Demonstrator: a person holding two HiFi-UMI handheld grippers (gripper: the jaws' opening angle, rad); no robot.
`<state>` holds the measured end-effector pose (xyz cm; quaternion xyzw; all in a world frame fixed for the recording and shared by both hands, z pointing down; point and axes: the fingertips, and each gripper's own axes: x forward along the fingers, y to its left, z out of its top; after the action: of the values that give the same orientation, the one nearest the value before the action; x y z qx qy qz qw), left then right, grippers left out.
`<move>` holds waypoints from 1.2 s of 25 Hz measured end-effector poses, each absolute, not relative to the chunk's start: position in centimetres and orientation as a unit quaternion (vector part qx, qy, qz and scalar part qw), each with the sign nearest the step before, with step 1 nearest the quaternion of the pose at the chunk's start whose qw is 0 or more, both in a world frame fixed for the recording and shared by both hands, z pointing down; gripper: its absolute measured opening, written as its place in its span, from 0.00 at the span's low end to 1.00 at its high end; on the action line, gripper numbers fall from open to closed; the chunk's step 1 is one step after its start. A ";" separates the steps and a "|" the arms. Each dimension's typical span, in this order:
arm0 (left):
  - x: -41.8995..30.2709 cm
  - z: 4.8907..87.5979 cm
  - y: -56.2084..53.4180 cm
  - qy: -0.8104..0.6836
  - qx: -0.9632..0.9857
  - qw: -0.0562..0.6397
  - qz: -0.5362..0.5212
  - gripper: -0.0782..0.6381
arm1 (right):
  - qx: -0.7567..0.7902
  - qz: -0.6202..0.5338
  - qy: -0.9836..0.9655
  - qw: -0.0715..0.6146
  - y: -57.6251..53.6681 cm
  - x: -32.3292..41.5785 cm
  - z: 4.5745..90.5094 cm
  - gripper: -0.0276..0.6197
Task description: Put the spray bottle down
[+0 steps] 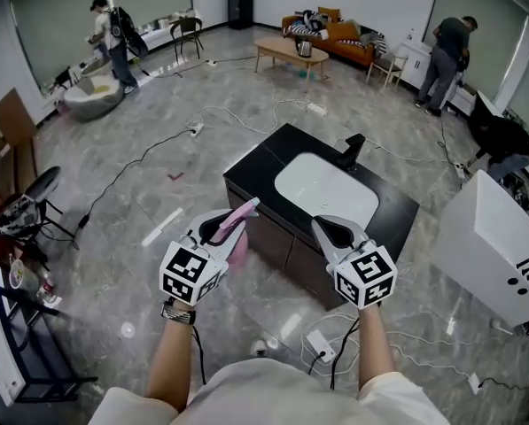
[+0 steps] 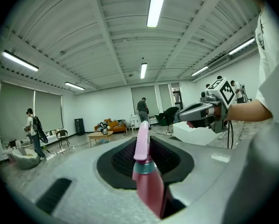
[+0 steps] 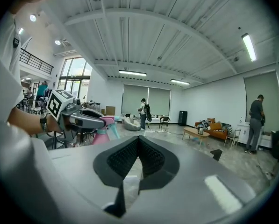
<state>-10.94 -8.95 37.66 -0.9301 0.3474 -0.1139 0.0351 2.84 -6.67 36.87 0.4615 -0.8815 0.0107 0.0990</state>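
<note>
A black sink cabinet stands ahead on the tiled floor: the left gripper pinches the pink spray bottle in mid-air, the right gripper is pressed together empty, so release before its base is seated risks dropping or toppling it.

Open space lies between the left claw, the right claw and the black bench, whose faucet rises behind the white basin.
</note>
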 end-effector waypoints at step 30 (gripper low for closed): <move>-7.0 39.6 -24.4 0.331 -0.936 0.029 -0.119 0.24 | 0.468 0.031 -0.877 0.102 -21.2 6.1 38.9 0.05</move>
<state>-7.01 -24.40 39.55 -0.9355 0.3313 -0.1191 0.0289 6.07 -21.15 38.89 0.4682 -0.8772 0.0314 0.1019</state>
